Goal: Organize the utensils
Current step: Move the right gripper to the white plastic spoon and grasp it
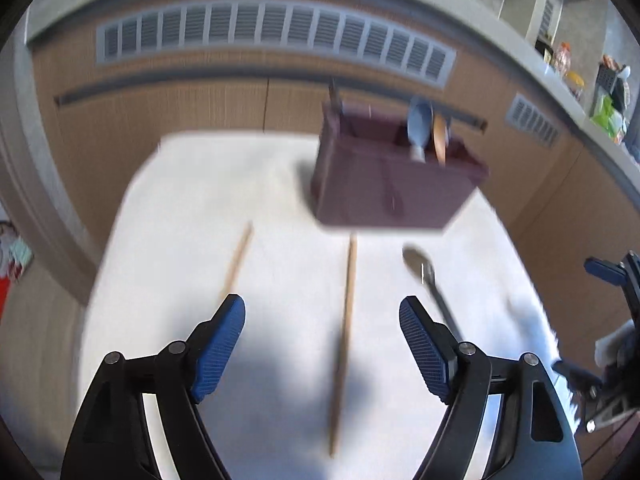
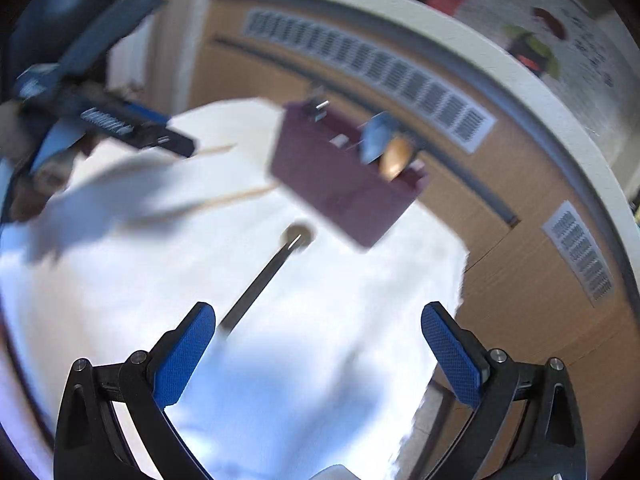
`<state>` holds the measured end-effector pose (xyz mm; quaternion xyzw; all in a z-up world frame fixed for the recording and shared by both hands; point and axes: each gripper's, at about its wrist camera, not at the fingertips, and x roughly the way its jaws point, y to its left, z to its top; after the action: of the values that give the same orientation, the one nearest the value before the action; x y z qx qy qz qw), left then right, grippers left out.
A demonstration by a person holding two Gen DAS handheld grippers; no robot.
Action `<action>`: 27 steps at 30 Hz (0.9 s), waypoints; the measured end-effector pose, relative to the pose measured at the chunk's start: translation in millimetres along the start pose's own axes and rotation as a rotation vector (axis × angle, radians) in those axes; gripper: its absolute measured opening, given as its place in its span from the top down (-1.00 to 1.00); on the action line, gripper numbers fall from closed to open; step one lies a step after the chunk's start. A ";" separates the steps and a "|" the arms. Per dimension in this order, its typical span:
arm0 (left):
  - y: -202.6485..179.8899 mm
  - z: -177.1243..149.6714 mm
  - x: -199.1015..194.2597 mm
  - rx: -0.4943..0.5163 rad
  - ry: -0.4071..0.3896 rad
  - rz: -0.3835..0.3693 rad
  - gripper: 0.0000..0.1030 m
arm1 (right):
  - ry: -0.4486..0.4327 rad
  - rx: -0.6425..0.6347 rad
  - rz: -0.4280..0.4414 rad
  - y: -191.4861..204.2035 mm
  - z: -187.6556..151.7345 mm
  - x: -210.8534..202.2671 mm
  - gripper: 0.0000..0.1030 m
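Note:
A maroon utensil holder [image 1: 388, 184] stands on the white table [image 1: 200, 200]; it holds a blue spoon [image 1: 420, 124] and a wooden spoon [image 1: 439, 140]. Two wooden chopsticks [image 1: 346, 332] [image 1: 239, 258] and a dark metal spoon [image 1: 430, 284] lie loose in front of it. My left gripper [image 1: 322, 312] is open and empty above the longer chopstick. My right gripper [image 2: 318, 320] is open and empty; the metal spoon [image 2: 264, 276] lies ahead of it, its handle end near the left finger. The holder [image 2: 340, 184] and chopsticks [image 2: 236, 196] also show in the right wrist view. Both views are blurred.
Wooden cabinets with vent grilles [image 1: 272, 36] run behind the table. A counter with bottles and packets [image 1: 600, 88] is at the right. The right gripper [image 1: 616, 336] shows at the left view's right edge; the left gripper [image 2: 120, 128] shows at the right view's upper left.

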<state>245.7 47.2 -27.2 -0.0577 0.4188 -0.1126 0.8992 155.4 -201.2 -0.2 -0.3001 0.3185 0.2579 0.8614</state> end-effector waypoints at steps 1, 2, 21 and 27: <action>-2.3 -7.7 2.9 0.003 0.020 0.005 -0.55 | 0.002 -0.014 0.019 4.6 -8.3 -4.6 -0.97; -4.6 -14.4 4.9 0.004 0.036 0.008 -0.55 | 0.002 -0.028 0.033 9.2 -16.9 -10.1 -0.97; 3.2 -46.4 2.7 -0.047 0.079 0.011 -0.55 | 0.185 0.149 0.187 -8.7 -72.6 41.2 -0.16; 0.2 -48.4 10.0 -0.032 0.101 -0.020 -0.55 | 0.222 0.294 0.271 -26.9 -63.4 54.9 0.44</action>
<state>214.8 44.4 -65.8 -0.0707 0.4646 -0.1175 0.8748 184.0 -249.1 -68.5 -0.1524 0.4831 0.2875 0.8128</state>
